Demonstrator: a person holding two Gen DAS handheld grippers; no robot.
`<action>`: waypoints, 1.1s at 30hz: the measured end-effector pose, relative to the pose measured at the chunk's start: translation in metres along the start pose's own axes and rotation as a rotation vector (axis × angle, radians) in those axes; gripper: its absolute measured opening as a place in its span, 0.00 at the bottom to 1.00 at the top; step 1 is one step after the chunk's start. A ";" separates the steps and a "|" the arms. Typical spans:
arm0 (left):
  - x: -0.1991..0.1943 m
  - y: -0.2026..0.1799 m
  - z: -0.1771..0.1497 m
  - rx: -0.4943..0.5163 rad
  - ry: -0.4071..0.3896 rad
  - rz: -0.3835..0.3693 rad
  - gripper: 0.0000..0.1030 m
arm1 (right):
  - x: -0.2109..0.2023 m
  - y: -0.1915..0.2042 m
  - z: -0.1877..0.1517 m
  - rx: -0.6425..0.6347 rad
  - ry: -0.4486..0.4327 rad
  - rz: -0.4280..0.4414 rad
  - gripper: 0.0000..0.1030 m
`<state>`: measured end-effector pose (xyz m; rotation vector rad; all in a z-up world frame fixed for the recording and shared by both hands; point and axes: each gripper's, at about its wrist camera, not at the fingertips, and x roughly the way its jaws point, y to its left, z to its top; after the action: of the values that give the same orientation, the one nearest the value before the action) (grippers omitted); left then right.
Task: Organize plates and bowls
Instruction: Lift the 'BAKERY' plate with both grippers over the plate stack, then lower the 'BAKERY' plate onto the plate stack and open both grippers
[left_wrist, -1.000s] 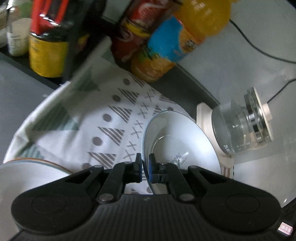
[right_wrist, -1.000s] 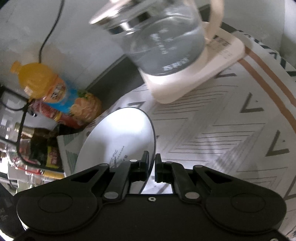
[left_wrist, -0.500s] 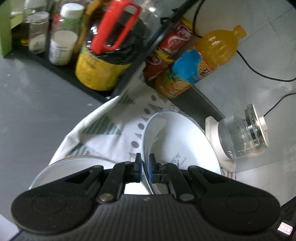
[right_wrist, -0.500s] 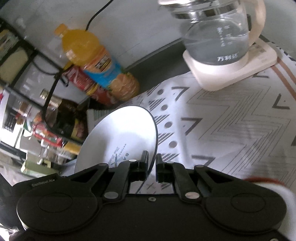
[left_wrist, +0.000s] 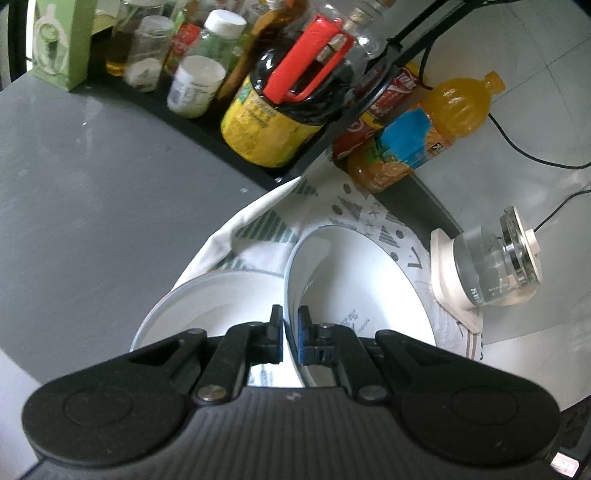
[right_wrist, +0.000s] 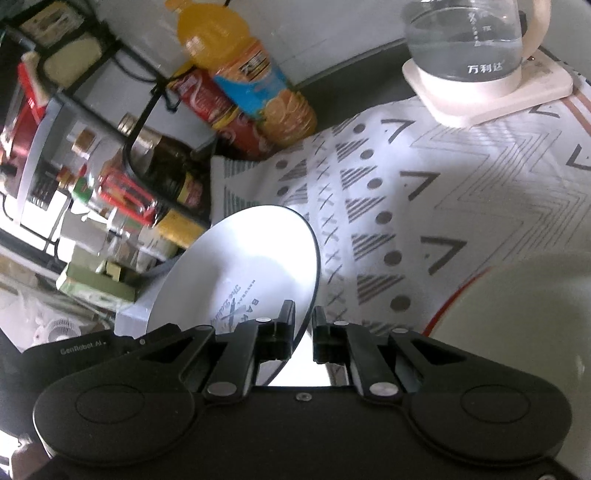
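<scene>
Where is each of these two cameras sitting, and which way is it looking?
Left wrist: rides the left gripper, looking down along its fingers at a white bowl pinched by its rim, above a plate.
Right wrist: rides the right gripper, looking down at a white plate in its fingers.
Both show the orange bottle, kettle and patterned cloth.

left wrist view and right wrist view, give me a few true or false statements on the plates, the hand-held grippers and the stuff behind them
1. The left hand-held gripper is clamped on the rim of a white plate. True.
2. The orange drink bottle has a red label. False: its label is blue.
3. The glass kettle sits on a cream base on the patterned cloth. True.
4. The right hand-held gripper holds a mug. False: a white plate's rim is between its fingers.
5. The cloth is plain. False: it bears triangles, dots and crosses.
</scene>
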<state>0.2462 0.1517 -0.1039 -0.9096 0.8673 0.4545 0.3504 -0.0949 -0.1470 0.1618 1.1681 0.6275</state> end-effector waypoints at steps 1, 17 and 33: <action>-0.002 0.003 -0.002 -0.003 0.002 0.001 0.04 | -0.001 0.001 -0.004 -0.005 0.002 -0.001 0.09; -0.014 0.041 -0.036 0.007 0.057 0.022 0.04 | -0.010 0.017 -0.066 -0.078 0.022 -0.053 0.10; 0.004 0.059 -0.055 0.020 0.130 0.044 0.07 | -0.007 0.021 -0.092 -0.096 -0.002 -0.127 0.10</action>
<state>0.1842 0.1383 -0.1538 -0.9109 1.0105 0.4270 0.2585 -0.0994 -0.1695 0.0065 1.1341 0.5697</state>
